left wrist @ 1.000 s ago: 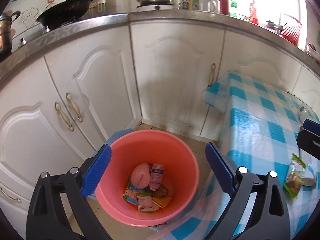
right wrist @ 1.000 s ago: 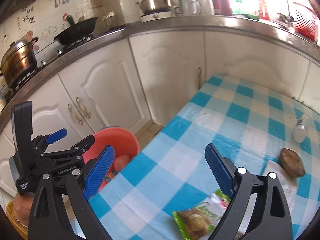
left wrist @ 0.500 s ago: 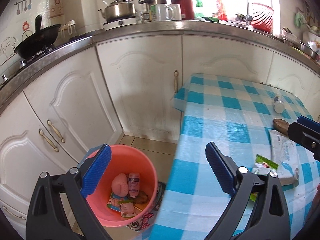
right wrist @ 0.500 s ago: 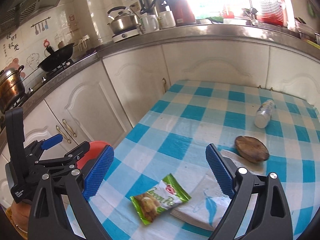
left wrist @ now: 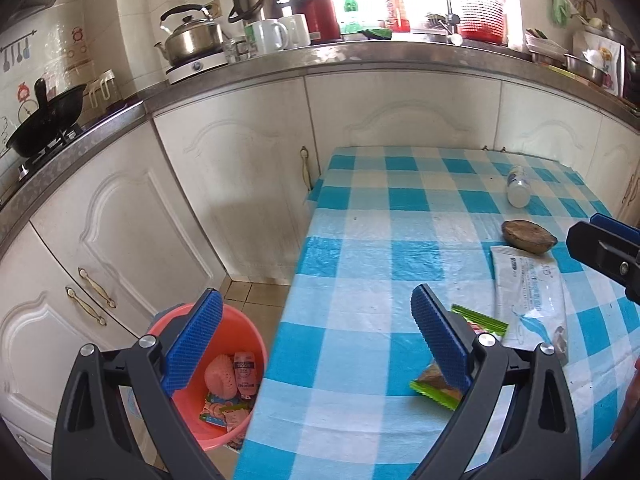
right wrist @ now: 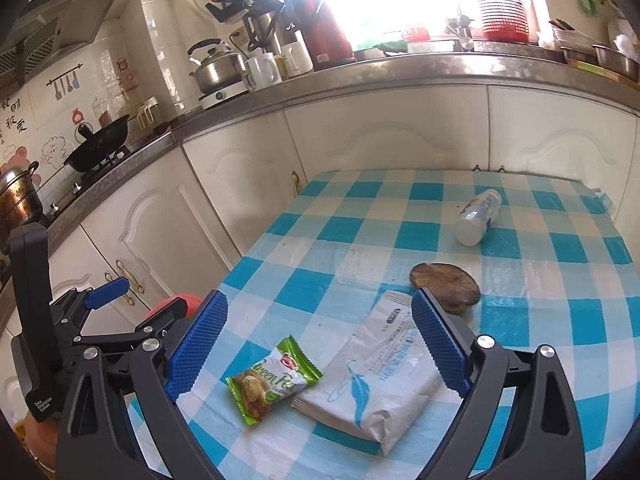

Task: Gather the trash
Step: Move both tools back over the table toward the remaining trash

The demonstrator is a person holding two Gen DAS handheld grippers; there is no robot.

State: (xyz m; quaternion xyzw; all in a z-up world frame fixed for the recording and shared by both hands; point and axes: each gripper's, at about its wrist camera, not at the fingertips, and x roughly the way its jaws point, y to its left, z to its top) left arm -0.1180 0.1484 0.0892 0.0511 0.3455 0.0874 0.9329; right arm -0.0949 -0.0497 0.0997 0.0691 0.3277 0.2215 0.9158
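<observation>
Blue-checked tablecloth [right wrist: 400, 240] fills mid-frame, white cabinets [right wrist: 384, 132] behind. Only the left view looks into the pink bin [left wrist: 240, 340], lower left, wrappers inside. Right gripper [right wrist: 318, 340] gapes wide, empty, over the green snack packet [right wrist: 274, 380] and tissue pack [right wrist: 376, 384]; left gripper [left wrist: 316, 344] wide open, empty.

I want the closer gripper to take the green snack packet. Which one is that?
Hard to call, probably right. The right gripper hangs open directly over the green snack packet. The left gripper is open too, with the packet beside its right finger.
</observation>
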